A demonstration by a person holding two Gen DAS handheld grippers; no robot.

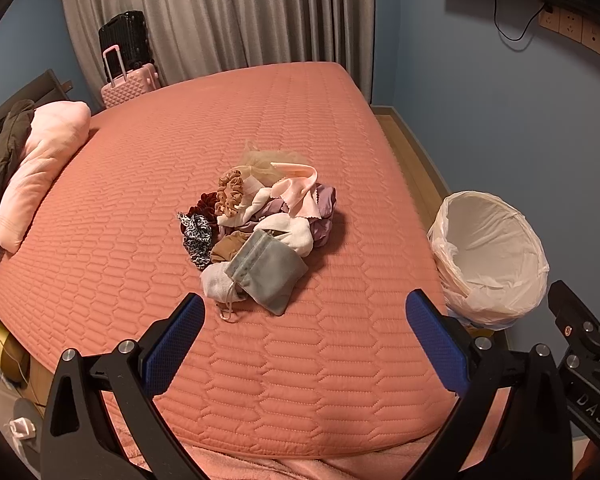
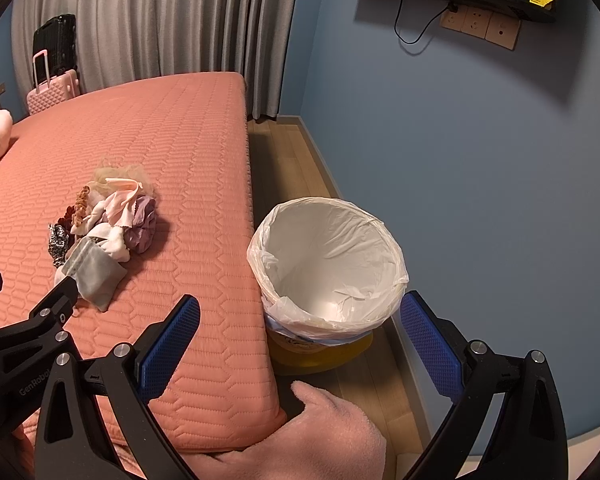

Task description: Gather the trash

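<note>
A heap of cloth scraps and scrunchies (image 1: 260,216) lies mid-bed on the pink quilted mattress (image 1: 140,208); a grey drawstring pouch (image 1: 266,274) is nearest me. It also shows in the right wrist view (image 2: 104,224). My left gripper (image 1: 304,320) is open and empty, just short of the pouch, above the mattress. A bin lined with a white bag (image 2: 328,260) stands on the floor beside the bed, also in the left wrist view (image 1: 492,256). My right gripper (image 2: 300,324) is open and empty, above the bin's near rim and the bed edge.
A pink pillow (image 1: 40,168) and dark clothing (image 1: 0,160) lie at the bed's left. Pink and black suitcases (image 1: 128,68) stand by the grey curtain. A blue wall (image 2: 480,160) runs close past the bin across a narrow wood floor strip (image 2: 296,168). A pink blanket (image 2: 320,436) hangs at the bed's near corner.
</note>
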